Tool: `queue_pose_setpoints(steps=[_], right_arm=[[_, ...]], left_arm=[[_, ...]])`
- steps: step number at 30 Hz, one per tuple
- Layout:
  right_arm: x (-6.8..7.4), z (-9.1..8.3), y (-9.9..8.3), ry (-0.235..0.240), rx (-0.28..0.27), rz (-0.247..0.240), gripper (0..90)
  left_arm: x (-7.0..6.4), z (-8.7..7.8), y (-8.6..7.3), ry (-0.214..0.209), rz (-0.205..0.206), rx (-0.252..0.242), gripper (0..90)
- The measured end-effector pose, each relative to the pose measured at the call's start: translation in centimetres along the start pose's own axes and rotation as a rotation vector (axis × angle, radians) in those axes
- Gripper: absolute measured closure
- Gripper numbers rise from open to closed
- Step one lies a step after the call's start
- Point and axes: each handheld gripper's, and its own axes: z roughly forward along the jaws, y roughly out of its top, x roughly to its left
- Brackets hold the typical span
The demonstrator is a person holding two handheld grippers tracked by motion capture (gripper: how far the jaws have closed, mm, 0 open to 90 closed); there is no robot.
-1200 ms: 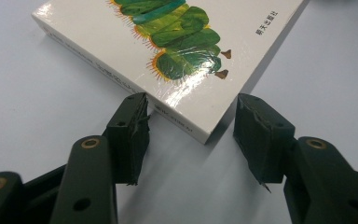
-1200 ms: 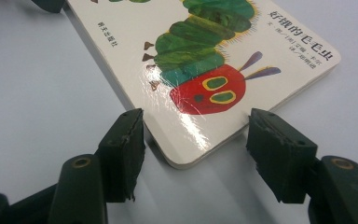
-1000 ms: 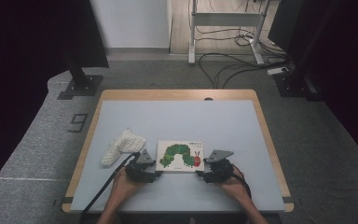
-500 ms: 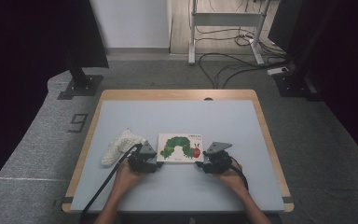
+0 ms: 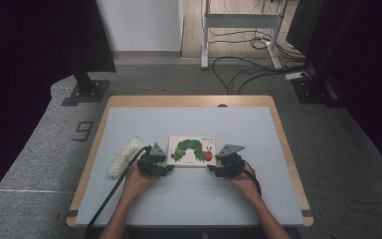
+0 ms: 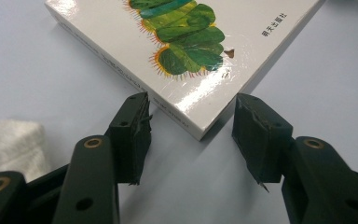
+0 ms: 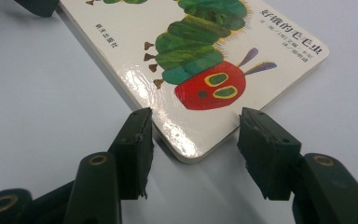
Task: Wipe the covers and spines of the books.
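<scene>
Lying flat on the counter (image 5: 189,199), the caterpillar book (image 5: 191,151) sat between both claws. The left claw (image 5: 165,163) and right claw (image 5: 213,168) gaped wide at its near corners, gripping nothing. A white cloth (image 5: 124,156) lay left of the book.

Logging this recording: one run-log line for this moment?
left gripper: open, at book corner | right gripper: open, at other corner | book: flat on table

This looks like a lab or recording studio rather than a home. A single wood-edged table (image 5: 278,129) with a pale blue top stands alone on grey carpet (image 5: 45,164), which bears a marked "9" (image 5: 82,131). Black curtains (image 5: 20,45) close off both sides. Black stands (image 5: 87,87) rise beside the table, and behind it loose cables (image 5: 243,69) trail across the floor under a metal frame (image 5: 238,25).
</scene>
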Motion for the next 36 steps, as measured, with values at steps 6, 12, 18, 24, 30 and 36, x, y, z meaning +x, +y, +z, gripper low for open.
queue_pose_setpoints(steps=[6, 12, 18, 24, 30, 36], right_arm=[[-0.7, 0.5, 0.3, 0.002, -0.002, 0.013, 45.3], [-0.9, 0.6, 0.2, 0.012, -0.011, 0.028, 44.7], [-1.0, 0.6, 0.2, 0.032, -0.013, 0.046, 36.1], [-0.9, 0.2, 0.0, 0.036, -0.016, 0.043, 18.2], [-0.8, -0.8, 0.0, 0.058, -0.017, 0.039, 8.4], [-0.7, -2.4, -0.4, 0.044, -0.021, 0.035, 0.0]], left_arm=[[0.6, 0.3, 0.2, -0.006, -0.016, -0.004, 46.1], [0.6, 0.4, 0.2, 0.027, -0.021, -0.002, 38.8], [0.6, 0.0, 0.2, 0.039, -0.031, 0.016, 20.5], [0.1, -1.0, 0.1, 0.001, -0.038, -0.008, 10.4], [-0.6, -2.4, -0.3, -0.018, -0.038, -0.033, 0.0], [-1.2, -4.2, -0.8, -0.019, -0.027, -0.063, 0.0]])
